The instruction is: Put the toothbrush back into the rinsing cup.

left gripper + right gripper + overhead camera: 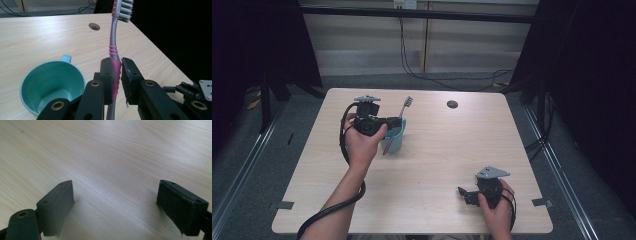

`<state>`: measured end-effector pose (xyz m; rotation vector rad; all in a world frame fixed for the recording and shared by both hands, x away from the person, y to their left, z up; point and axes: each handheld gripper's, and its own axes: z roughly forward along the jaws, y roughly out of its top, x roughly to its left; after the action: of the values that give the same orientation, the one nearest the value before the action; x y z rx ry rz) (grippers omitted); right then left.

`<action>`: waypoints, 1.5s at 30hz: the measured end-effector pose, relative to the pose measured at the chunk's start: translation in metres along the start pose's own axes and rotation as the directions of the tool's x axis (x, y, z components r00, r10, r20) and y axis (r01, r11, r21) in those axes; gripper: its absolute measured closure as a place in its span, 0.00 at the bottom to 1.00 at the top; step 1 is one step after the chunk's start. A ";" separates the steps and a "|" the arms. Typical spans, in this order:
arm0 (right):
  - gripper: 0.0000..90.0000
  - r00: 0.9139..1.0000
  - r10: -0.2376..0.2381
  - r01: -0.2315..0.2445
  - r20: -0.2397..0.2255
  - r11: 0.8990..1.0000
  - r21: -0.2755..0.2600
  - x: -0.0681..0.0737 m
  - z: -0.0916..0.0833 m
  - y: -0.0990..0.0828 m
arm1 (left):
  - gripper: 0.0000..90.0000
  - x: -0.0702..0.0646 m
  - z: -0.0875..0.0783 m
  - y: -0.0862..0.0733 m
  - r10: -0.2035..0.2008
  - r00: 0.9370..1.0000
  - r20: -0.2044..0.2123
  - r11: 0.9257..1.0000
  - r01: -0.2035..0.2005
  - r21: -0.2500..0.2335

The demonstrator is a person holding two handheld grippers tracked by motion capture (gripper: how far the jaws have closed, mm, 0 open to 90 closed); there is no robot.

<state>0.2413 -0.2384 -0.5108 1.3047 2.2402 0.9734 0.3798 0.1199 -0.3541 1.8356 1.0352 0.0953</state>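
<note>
The left gripper has its jaws pinching the pink grip of the toothbrush, which stands nearly upright, bristle head at 12 o'clock and cut off by the top edge of the left gripper view. Its lower end is hidden behind the jaws. The teal cup sits at 9 o'clock of the jaws, just beside them, on the counter. In the high view the brush leans over the cup, handle end low against the cup's front; whether it rests inside is hard to make out. The right gripper rests at 5 o'clock on the counter, jaws spread wide over bare wood.
</note>
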 end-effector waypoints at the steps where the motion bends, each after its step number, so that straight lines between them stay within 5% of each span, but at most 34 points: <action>1: 0.15 1.000 -0.001 0.001 0.001 1.000 0.000 0.000 0.000 0.000 | 0.89 0.000 0.000 0.001 -0.001 1.000 0.000 1.000 0.001 -0.004; 45: 0.15 1.000 -0.003 0.003 -0.003 1.000 -0.002 0.000 0.000 0.000 | 0.89 0.017 0.013 0.034 -0.015 1.000 -0.021 0.997 0.013 -0.073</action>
<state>0.2415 -0.2386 -0.5109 1.2998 2.2426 0.9765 0.4173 0.1176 -0.3403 1.7644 1.0459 0.1431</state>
